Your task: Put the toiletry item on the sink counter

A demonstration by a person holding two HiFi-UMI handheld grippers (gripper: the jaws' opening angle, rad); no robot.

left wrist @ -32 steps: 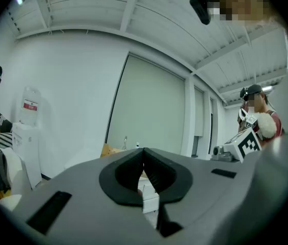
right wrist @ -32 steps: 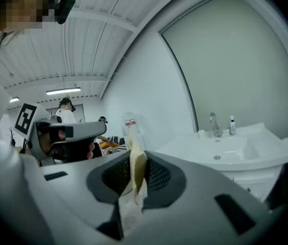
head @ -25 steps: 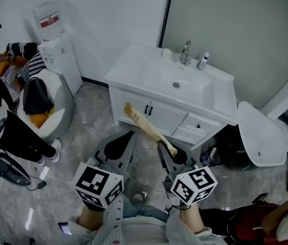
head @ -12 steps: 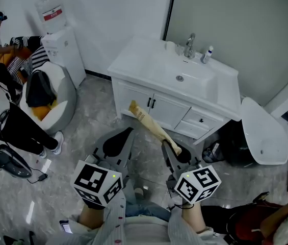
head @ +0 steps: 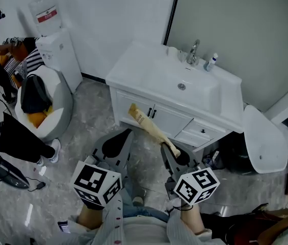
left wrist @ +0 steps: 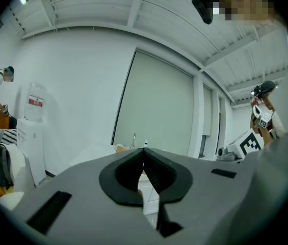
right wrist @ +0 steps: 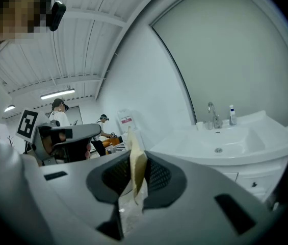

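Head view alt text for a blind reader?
The right gripper clamps one end of a long tan packet aimed at a sink counter; the left gripper is shut, empty. A faucet and bottle stand at its back.

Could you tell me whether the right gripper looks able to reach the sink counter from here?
Probably yes: nothing stands between the right gripper, shut on the tan packet, and the sink counter.

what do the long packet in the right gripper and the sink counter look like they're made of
packet: looks like tan kraft paper, matte and creased; its held end seems to be clear film, though that is hard to confirm.
sink counter: white and glossy, with soft reflections and a moulded basin; likely ceramic or cast resin.
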